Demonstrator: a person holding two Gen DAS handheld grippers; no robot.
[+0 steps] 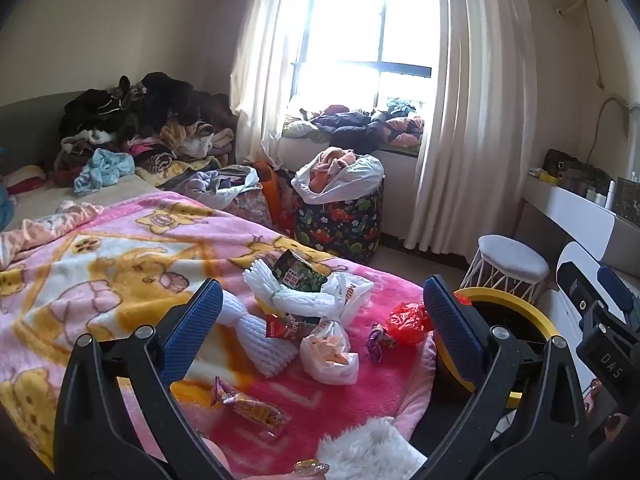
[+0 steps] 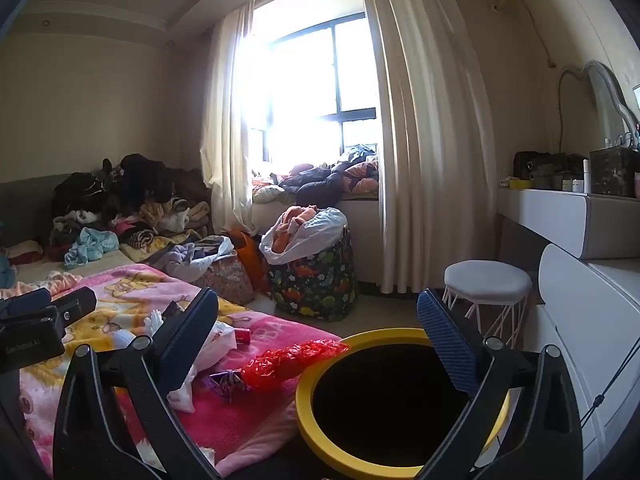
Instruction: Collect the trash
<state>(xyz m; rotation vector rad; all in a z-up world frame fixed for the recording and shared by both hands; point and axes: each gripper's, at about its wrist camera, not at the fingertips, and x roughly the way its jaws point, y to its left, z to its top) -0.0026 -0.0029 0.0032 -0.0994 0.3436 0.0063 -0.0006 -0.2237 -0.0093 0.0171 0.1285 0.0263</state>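
While both the left gripper (image 1: 320, 312) and right gripper (image 2: 320, 316) hang empty with jaws spread wide, the red plastic bag (image 1: 408, 317) lies on the pink blanket (image 1: 120, 248) beside the yellow-rimmed bin (image 2: 320, 364), probably light, crinkly, soft, best pinched at its bunched middle.

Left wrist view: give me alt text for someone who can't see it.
The open left gripper hovers empty over trash strewn on a pink blanket: white plastic bags, snack wrappers and a red bag. A yellow-rimmed bin stands beside the bed, right.
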